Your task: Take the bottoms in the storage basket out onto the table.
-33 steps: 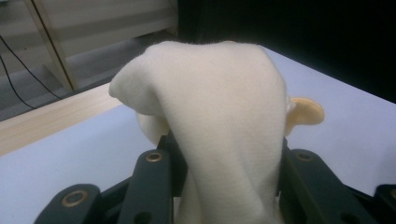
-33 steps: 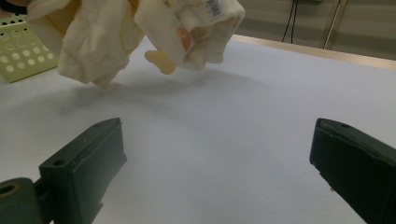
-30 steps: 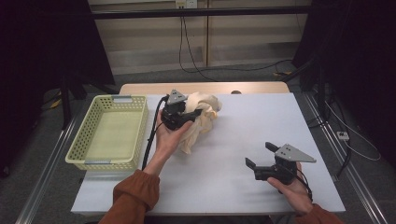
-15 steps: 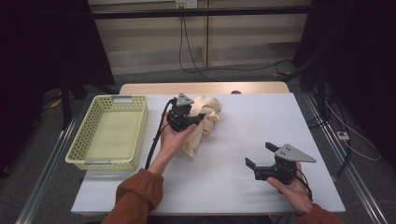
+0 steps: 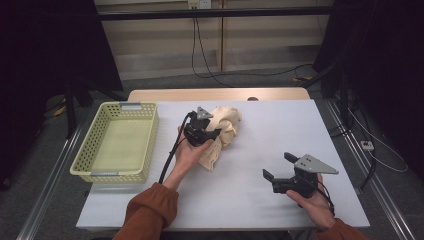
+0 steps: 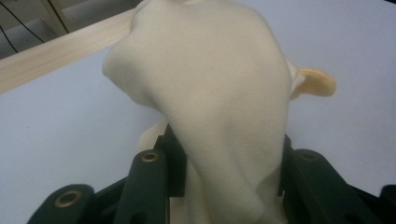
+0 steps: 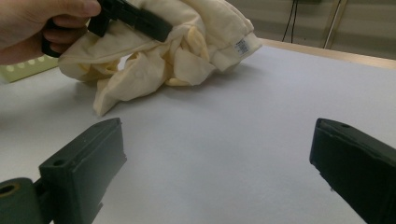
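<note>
A crumpled cream cloth (image 5: pixel 226 126) lies in a heap on the white table (image 5: pixel 280 125), just left of centre. My left gripper (image 5: pixel 212 134) is shut on a fold of it from the left side. In the left gripper view the cloth (image 6: pixel 210 79) bulges up between the black jaws of that gripper (image 6: pixel 224 154) and hides the fingertips. My right gripper (image 5: pixel 276 167) rests low at the front right, open with nothing between its fingers (image 7: pixel 88 163). The right gripper view shows the cloth (image 7: pixel 173 51) with a small white label, and the left gripper (image 7: pixel 130 16) on top of it.
A pale green plastic basket (image 5: pixel 80 160) stands at the table's left edge, with nothing in it. A wooden strip (image 5: pixel 220 94) runs along the far side of the table. Bare white tabletop lies between the cloth and my right gripper.
My left gripper has come down and a little to the right with the cloth in it, and the cloth now rests lower on the table. The right gripper has not moved.
</note>
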A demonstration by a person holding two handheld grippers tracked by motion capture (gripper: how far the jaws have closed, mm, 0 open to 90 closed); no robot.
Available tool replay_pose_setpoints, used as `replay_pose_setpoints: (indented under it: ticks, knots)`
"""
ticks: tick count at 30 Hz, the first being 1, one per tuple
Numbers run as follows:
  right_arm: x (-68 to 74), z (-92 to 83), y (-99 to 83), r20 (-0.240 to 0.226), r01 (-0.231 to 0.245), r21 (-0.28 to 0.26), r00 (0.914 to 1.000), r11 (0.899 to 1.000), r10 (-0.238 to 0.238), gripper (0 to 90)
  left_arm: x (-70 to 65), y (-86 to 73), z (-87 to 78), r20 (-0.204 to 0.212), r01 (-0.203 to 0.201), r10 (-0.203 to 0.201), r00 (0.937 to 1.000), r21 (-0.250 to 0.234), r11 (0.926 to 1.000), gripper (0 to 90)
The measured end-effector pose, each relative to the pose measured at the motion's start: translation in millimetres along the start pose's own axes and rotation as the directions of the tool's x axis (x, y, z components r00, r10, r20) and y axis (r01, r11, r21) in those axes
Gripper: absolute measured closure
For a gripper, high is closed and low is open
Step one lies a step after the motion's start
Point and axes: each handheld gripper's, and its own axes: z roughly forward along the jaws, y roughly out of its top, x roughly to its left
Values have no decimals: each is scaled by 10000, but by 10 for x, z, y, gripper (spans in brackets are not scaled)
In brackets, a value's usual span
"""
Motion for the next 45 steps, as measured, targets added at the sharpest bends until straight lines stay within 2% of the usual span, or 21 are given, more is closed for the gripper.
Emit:
replay_pose_setpoints:
  ticks: [2,8,14,16,19,23,24,25,26,27,28,29,31,33,35,37,41,45]
  knots:
    - [4,0,1,-24,11,-9,10000,10000,-11,31,3,-28,32,4,149,-149,9999,74,9999,632]
    - [2,1,0,-17,38,12,10000,10000,-38,31,24,-43,67,-63,118,-116,9999,225,9997,621]
    - [2,4,-1,-16,48,14,10000,10000,-48,31,75,-65,122,-503,79,-64,9987,300,9995,618]
    - [4,4,0,-8,48,20,10000,10000,-48,31,104,-74,138,-475,287,-275,9985,262,9992,618]
    - [5,5,0,-13,50,27,10000,10000,-50,31,147,-86,163,-638,211,-187,9978,377,9991,616]
    - [9,6,0,-19,52,27,10000,10000,-52,31,213,-115,213,-648,457,-427,9970,460,9979,610]
    - [10,7,0,-16,24,19,10000,10000,-24,31,226,-121,219,-550,583,-554,9969,537,9969,610]
    - [9,8,-1,-12,21,21,10000,10000,-21,31,231,-125,227,-276,717,-700,9972,661,9952,610]
    - [7,8,-3,-8,-6,23,10000,10000,6,32,218,-127,240,-262,635,-619,9977,689,9956,610]
    - [2,7,-4,-7,-34,31,10000,10000,34,31,191,-127,249,-547,336,-297,9981,719,9968,609]
    - [-4,8,-5,-9,-58,29,10000,10000,58,31,169,-126,262,-579,130,-83,9983,817,9966,609]
    - [-7,9,-5,11,-96,39,10000,9999,96,31,155,-131,280,-471,49,-10,9989,837,9965,609]
    - [-6,12,-3,4,-81,42,10000,10000,81,32,121,-154,324,70,-31,23,10000,1132,9936,600]
    - [-2,17,-1,-44,2,33,10000,10000,-2,32,53,-173,345,-130,-469,491,9987,1324,9901,589]
    - [5,26,2,-31,-35,53,10000,10000,35,32,10,-175,359,-288,-609,656,9974,1420,9880,565]
    - [13,26,4,-61,1,43,10000,10000,-1,32,11,-185,370,-319,-510,559,9979,1391,9890,547]
    - [10,14,3,-29,14,18,10000,10000,-14,32,63,-204,402,95,-103,91,9999,1396,9901,507]
    - [7,18,2,-50,34,48,10000,10000,-34,32,100,-225,437,294,299,-340,9990,1301,9910,456]
